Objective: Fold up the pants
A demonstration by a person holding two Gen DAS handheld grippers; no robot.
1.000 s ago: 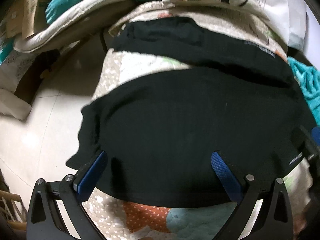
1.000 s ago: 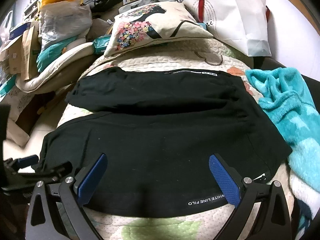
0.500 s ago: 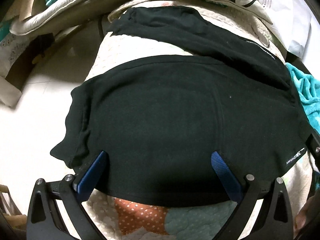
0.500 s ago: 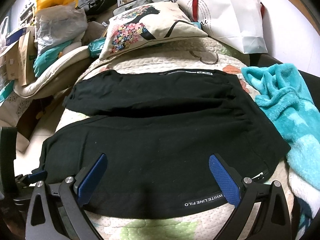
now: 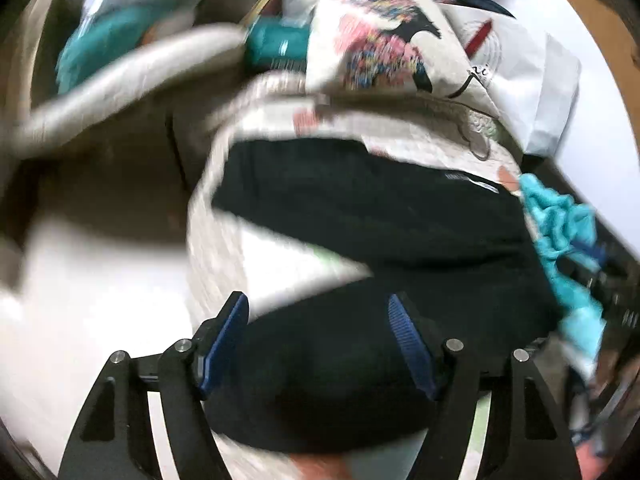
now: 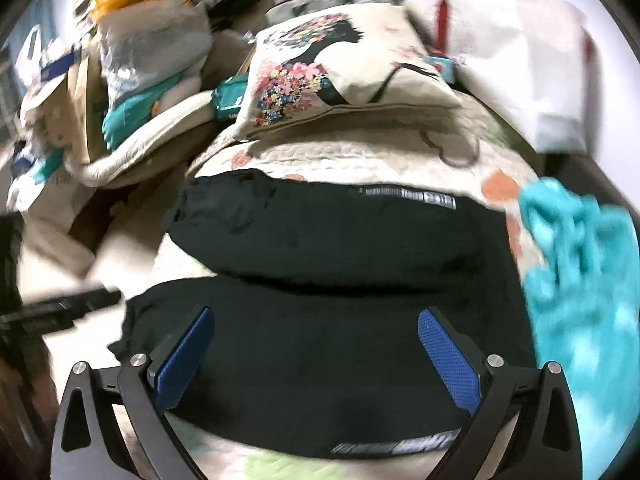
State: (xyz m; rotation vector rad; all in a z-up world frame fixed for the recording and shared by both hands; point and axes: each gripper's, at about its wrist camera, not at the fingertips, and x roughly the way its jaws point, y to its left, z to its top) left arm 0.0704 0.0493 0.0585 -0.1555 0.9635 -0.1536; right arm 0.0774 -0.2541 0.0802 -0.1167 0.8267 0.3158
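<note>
Black pants [image 6: 328,320] lie spread on a quilted patterned bed cover [image 6: 352,152], both legs running left to right, the near leg closest to me. They also show in the blurred left wrist view [image 5: 380,240]. My left gripper [image 5: 318,308] is open, its blue pads over the near leg's left end, with the fabric lying between them. My right gripper [image 6: 316,320] is open wide over the near leg's middle, just above its printed hem [image 6: 400,446]. Neither holds cloth.
A floral cushion [image 6: 332,64] and a white paper bag [image 6: 520,60] sit at the far end. A turquoise towel [image 6: 580,300] lies right of the pants. Piled bags and bedding [image 6: 132,80] stand at left. Pale floor [image 5: 100,288] lies left of the bed.
Both views have swung and blurred. The left gripper has moved right and tilted up, and its jaws have narrowed. The right gripper has shifted a little toward the pants and stays open.
</note>
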